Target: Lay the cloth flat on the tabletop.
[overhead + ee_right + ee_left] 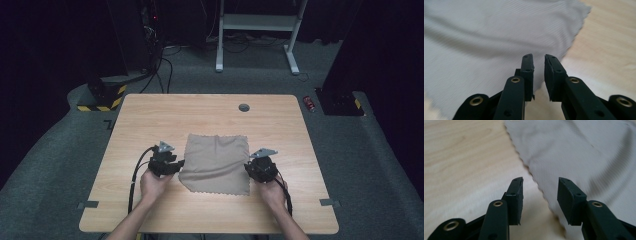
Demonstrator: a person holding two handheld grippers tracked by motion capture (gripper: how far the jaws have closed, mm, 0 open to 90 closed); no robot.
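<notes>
While both forearms come in from the bottom of the high view, the left hand and right hand each rest low on the table, palms wrapped round their tools and angled inward toward each other. A cloth lies flat near the middle of the wood, closer to the person's edge, its near edge scalloped. At its left edge sits the left gripper, its tip touching or just at the cloth's border; at the right edge sits the right gripper, likewise at the border. From this height the gap between either pair of jaws is too small to judge. Seen from the left gripper view, the left gripper points low along the table, its jaws standing well apart with clear space between them. The cloth spreads ahead and to the right, and its wavy edge runs diagonally down through the gap, so the left jaw is over bare wood and the right jaw is over fabric; neither pad presses on it, and nothing is held. Seen from the right gripper view, the right gripper also points low and forward, its jaws nearly together with a narrow slit left between the pads. The cloth fills the area ahead and to the left, its zigzag edge coming down to the left jaw, with wood to the right. No fabric shows in the slit, so the pads hold nothing.
</notes>
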